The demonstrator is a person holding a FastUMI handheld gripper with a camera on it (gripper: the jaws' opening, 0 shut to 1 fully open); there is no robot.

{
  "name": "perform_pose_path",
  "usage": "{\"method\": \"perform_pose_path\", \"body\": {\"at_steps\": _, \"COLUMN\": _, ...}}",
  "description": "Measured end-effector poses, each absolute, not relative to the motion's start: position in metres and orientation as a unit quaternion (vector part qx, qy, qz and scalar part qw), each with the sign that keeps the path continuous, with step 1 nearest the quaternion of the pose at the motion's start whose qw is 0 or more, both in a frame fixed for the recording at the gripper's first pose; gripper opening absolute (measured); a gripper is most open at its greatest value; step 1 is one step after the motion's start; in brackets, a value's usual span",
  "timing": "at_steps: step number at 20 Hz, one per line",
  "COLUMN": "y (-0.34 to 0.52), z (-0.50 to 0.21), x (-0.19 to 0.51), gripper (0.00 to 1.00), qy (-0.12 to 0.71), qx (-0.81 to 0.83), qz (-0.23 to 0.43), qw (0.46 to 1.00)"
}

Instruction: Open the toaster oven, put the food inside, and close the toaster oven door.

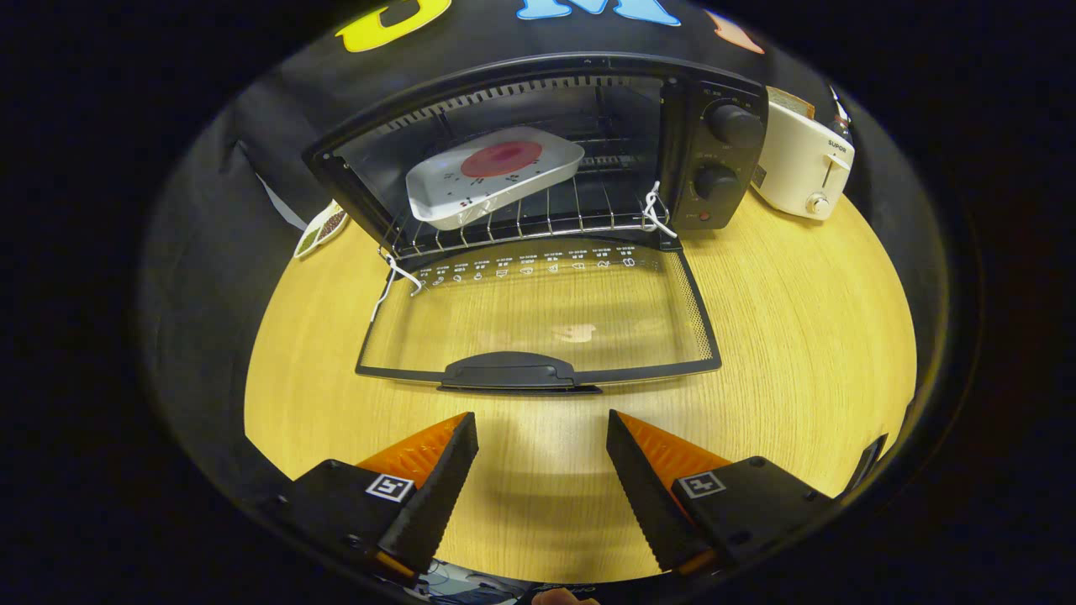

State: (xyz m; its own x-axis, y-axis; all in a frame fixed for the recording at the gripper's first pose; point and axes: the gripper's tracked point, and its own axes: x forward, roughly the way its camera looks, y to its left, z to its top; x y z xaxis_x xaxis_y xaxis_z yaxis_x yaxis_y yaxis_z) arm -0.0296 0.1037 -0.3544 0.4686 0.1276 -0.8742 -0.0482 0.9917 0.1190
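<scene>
- The gripper (542, 420) is spread wide, and nothing sits between its two fingers.
- The fingers hang just above a wooden table (799, 336), and only bare wood shows in the gap between them.
- Just ahead of the fingers lies the toaster oven door (538, 315). It is folded all the way down, almost flat over the table.
- The door is made of glass with a dark frame, so the wood shows through it.
- A dark handle (513, 371) sits on the door's edge nearest the fingers. The fingers are near it but do not touch it.
- Beyond the door stands the toaster oven (538, 151), wide open.
- Inside the oven, a white tray (492, 176) rests on the wire rack (538, 220).
- The food (502, 158) is a flat round red thing, and it lies on the tray.
- White string (651, 210) is tied at both front corners of the oven, where the door hinges.
- The oven has two dark knobs (733, 124) on its right side, one above the other.
- A white toaster (803, 172) stands on the table, just to the right of the oven.
- A small packet (322, 228) lies to the left of the oven, by the table's edge.
</scene>
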Motion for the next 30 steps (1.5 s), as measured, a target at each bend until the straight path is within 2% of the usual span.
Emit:
{"method": "perform_pose_path", "body": {"at_steps": 5, "y": 0.098, "z": -0.370, "x": -0.019, "gripper": 0.98, "qy": 0.508, "qx": -0.029, "qz": 0.045, "qw": 0.860}}
{"method": "perform_pose_path", "body": {"at_steps": 16, "y": 0.103, "z": -0.366, "x": -0.006, "gripper": 0.98, "qy": 0.503, "qx": -0.039, "qz": 0.051, "qw": 0.862}}
{"method": "perform_pose_path", "body": {"at_steps": 21, "y": 0.111, "z": -0.326, "x": -0.009, "gripper": 0.99, "qy": 0.442, "qx": -0.046, "qz": 0.076, "qw": 0.893}}
{"method": "perform_pose_path", "body": {"at_steps": 30, "y": 0.103, "z": -0.167, "x": 0.022, "gripper": 0.99, "qy": 0.253, "qx": -0.045, "qz": 0.075, "qw": 0.963}}
